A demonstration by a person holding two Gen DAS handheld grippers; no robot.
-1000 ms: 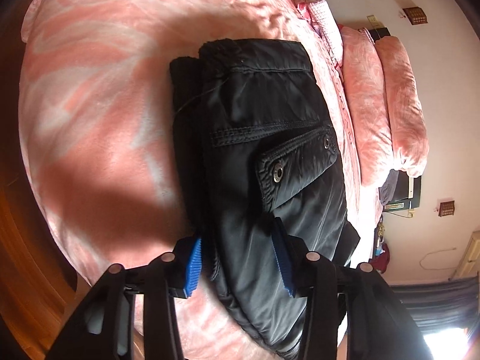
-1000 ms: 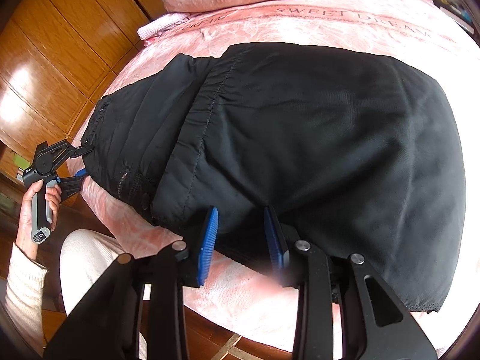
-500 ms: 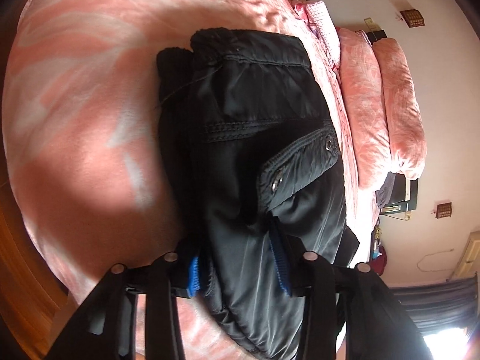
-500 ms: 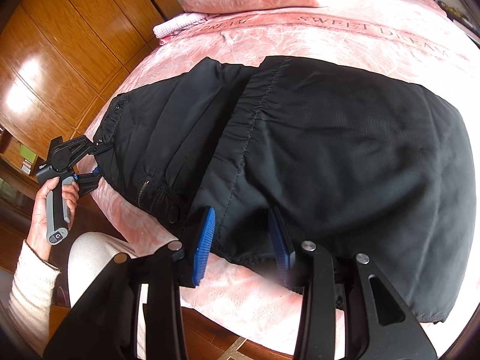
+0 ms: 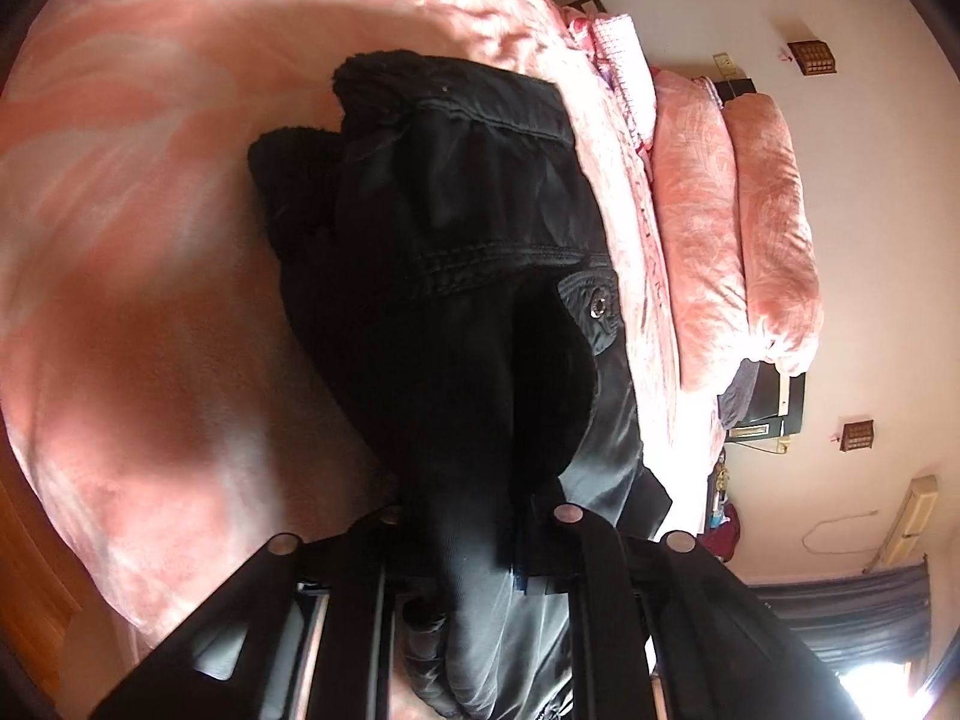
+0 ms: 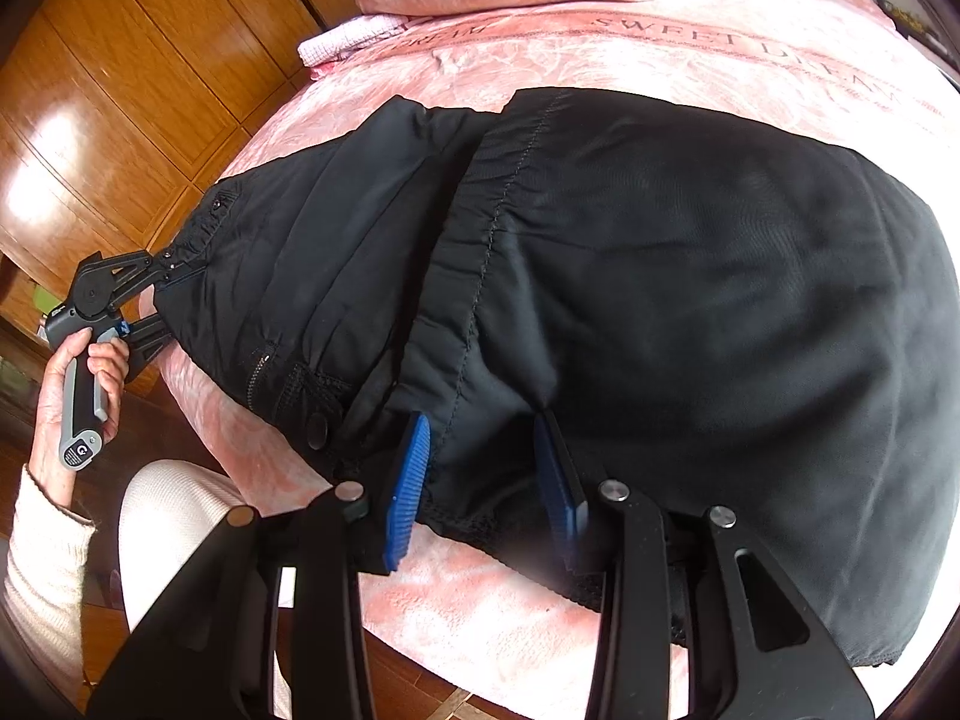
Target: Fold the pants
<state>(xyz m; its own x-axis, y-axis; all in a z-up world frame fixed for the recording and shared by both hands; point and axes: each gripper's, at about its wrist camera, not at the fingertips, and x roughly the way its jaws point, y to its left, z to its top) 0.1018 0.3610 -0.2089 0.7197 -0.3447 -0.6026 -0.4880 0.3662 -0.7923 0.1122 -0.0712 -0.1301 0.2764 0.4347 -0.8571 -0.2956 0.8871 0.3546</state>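
Note:
Black padded pants lie folded over on a pink bed. In the left wrist view the pants bunch up between my left gripper's jaws, which are closed on the waist end and lift it; a snap pocket flap shows. In the right wrist view my left gripper pinches the pants' far left corner. My right gripper has its blue pads apart, straddling the near hem, fabric lying between them.
The pink bedspread covers the bed, with pillows at the head. Wooden wardrobe doors stand at the left. The person's leg is near the bed edge. Wood floor lies below.
My left gripper has closed on the waist end and lifted it, bunching the fabric. My right gripper has pushed further onto the hem, still open.

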